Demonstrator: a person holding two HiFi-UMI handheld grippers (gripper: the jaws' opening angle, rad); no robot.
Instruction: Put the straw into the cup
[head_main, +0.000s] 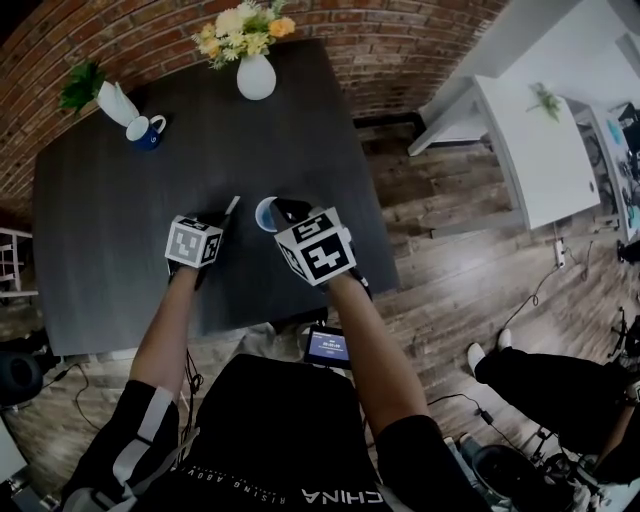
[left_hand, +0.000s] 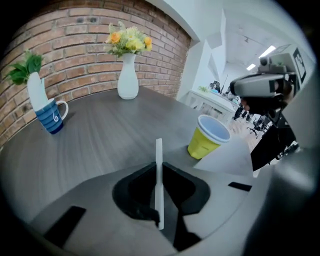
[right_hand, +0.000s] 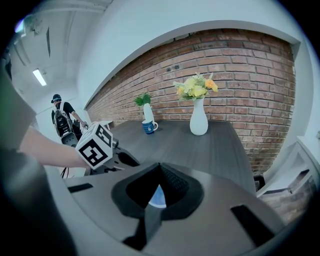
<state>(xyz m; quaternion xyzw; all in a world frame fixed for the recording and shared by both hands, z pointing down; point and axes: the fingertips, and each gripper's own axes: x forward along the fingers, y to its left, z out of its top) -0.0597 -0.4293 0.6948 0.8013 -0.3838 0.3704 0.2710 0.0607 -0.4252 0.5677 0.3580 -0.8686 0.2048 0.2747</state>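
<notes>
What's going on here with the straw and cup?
A person at a dark table works two hand-held grippers. The left gripper pinches a white straw between its fingers. The right gripper appears closed on the rim of a yellow cup. The straw is beside the cup, not yet in it.

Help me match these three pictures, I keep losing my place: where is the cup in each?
Head view: the cup is just left of centre, seen from above.
Left gripper view: right of centre, yellow, tilted.
Right gripper view: bottom centre, between the jaws.
Shared landmark: the white vase with flowers.
</notes>
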